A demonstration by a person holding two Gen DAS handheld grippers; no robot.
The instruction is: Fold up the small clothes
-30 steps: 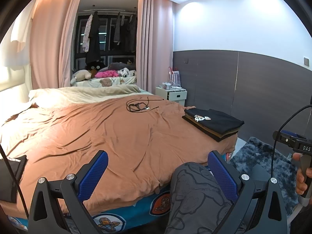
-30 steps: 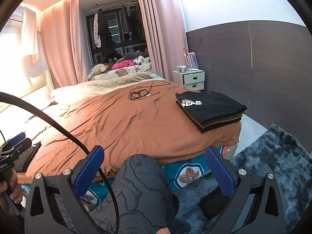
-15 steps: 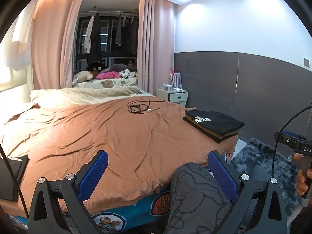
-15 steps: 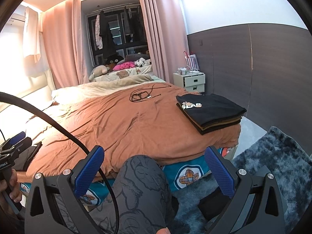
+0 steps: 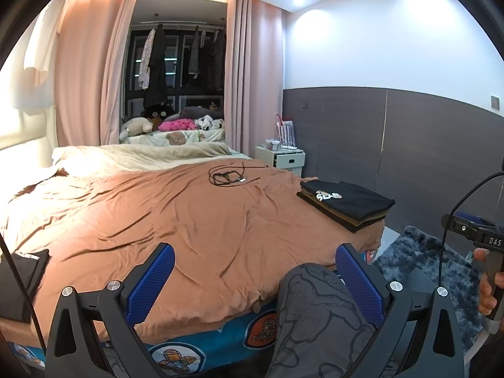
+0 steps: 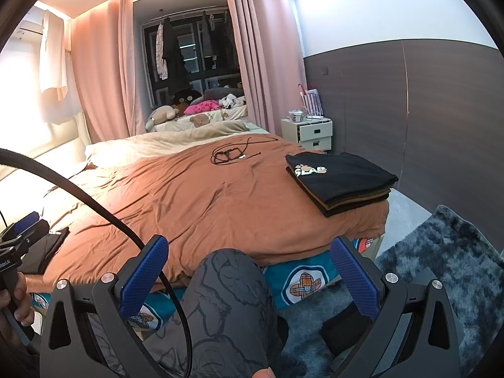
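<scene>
Pink curtains (image 5: 252, 72), grey-panelled wall (image 5: 393, 132), white nightstand (image 6: 312, 134), shaggy rug (image 6: 447, 252).

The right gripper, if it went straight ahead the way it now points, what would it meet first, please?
Probably the person's knee, which sits low between the open fingers of the right gripper. If it passed above that, the brown bedspread comes next; depth is hard to judge.

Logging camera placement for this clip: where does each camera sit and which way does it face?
Left wrist: on the left tool, open, facing across the rumpled orange-brown bedspread; a grey patterned trouser knee and the other hand show.
Right wrist: on the right tool, open, facing the same bed from further right; knee and left hand show.
Shared: the stack of folded dark shirts and the white bedside cabinet.
</scene>
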